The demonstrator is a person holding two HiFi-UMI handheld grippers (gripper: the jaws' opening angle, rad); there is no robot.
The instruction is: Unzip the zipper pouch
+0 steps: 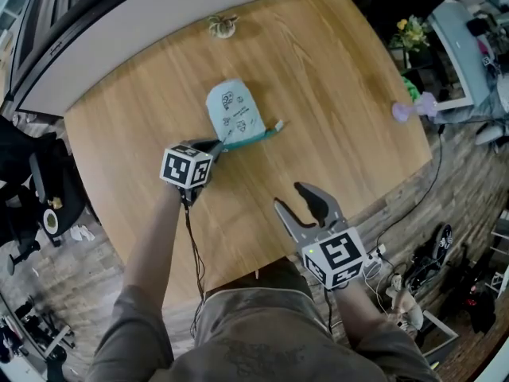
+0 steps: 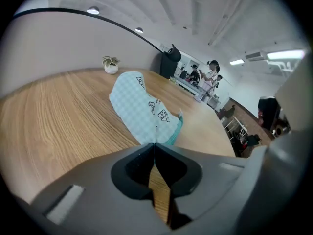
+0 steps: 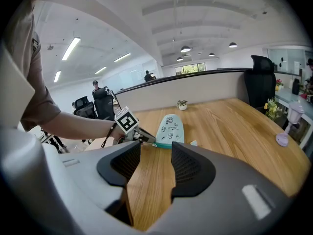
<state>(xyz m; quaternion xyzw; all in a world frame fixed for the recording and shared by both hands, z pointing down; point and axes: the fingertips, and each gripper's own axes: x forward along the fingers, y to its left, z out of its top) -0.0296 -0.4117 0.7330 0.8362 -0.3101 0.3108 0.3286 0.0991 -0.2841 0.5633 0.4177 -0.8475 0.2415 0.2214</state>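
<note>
The pale blue checked fabric zipper pouch [image 1: 235, 111] lies mid-way on the wooden worktop [image 1: 334, 94], judged not yet unzipped. Its near corner is pinched by the closed left tool [image 1: 219, 146] (apparently); the right tool [image 1: 290, 196] is held open, empty, well apart.

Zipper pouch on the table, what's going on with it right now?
A person holds a gripper in each hand. The left gripper has its tongs closed on the near corner of the zipper pouch, at its teal zipper edge; the pouch lies on the wooden table. The right gripper hangs over the table nearer the person, tongs open and empty. Whether the zip has started to open isn't clear.
</note>
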